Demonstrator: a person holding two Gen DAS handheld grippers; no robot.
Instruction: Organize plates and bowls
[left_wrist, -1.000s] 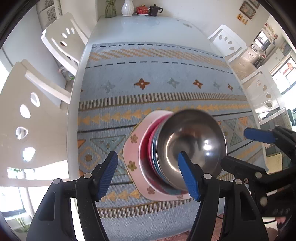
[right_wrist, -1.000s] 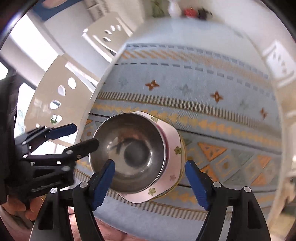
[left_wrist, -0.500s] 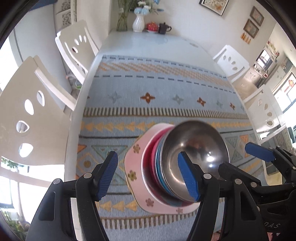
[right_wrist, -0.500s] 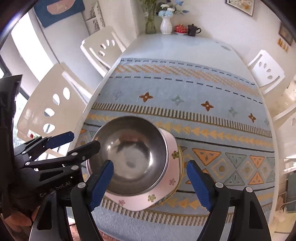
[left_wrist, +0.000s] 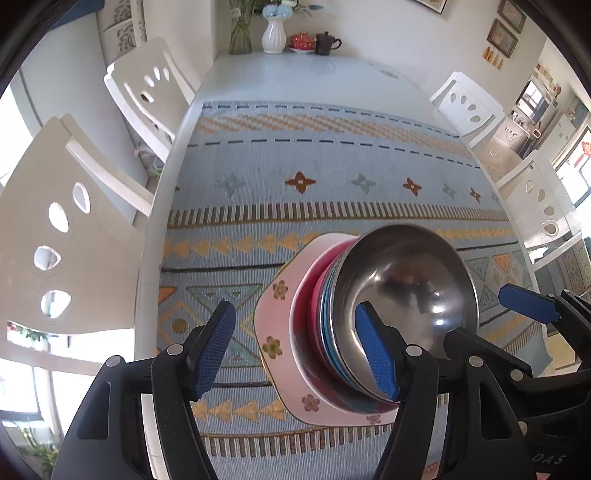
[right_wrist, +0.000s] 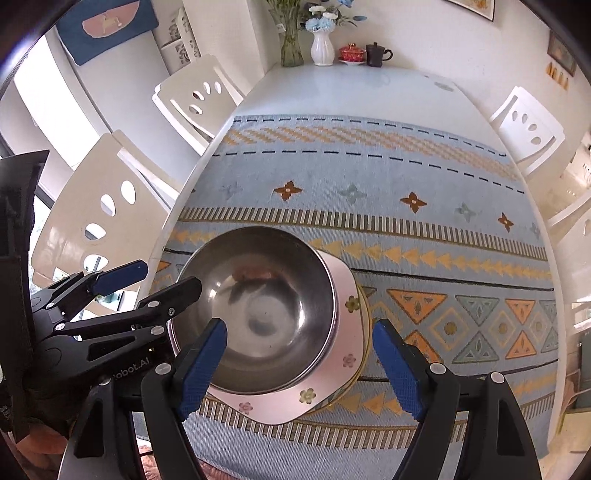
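Note:
One stack stands on the patterned cloth near the table's front edge. A pink flowered plate (left_wrist: 280, 321) lies at the bottom, a red bowl (left_wrist: 314, 280) and a blue bowl (left_wrist: 327, 321) sit in it, and a steel bowl (left_wrist: 406, 288) is on top. In the right wrist view the steel bowl (right_wrist: 266, 306) hides the coloured bowls above the pink plate (right_wrist: 277, 408). My left gripper (left_wrist: 295, 352) hovers open over the stack's left side. My right gripper (right_wrist: 299, 369) hangs open over its right side. Neither touches anything.
The blue and orange cloth (left_wrist: 314, 155) covers most of the white table (left_wrist: 295, 74). White chairs (left_wrist: 140, 92) stand along both sides. At the far end are a white vase (left_wrist: 274, 35), a glass vase, a red lidded cup (left_wrist: 302, 40) and a dark mug (left_wrist: 325, 43).
Both views have tilted up a little, so the far wall and the vases now show. The stack has not moved, and both grippers stay open.

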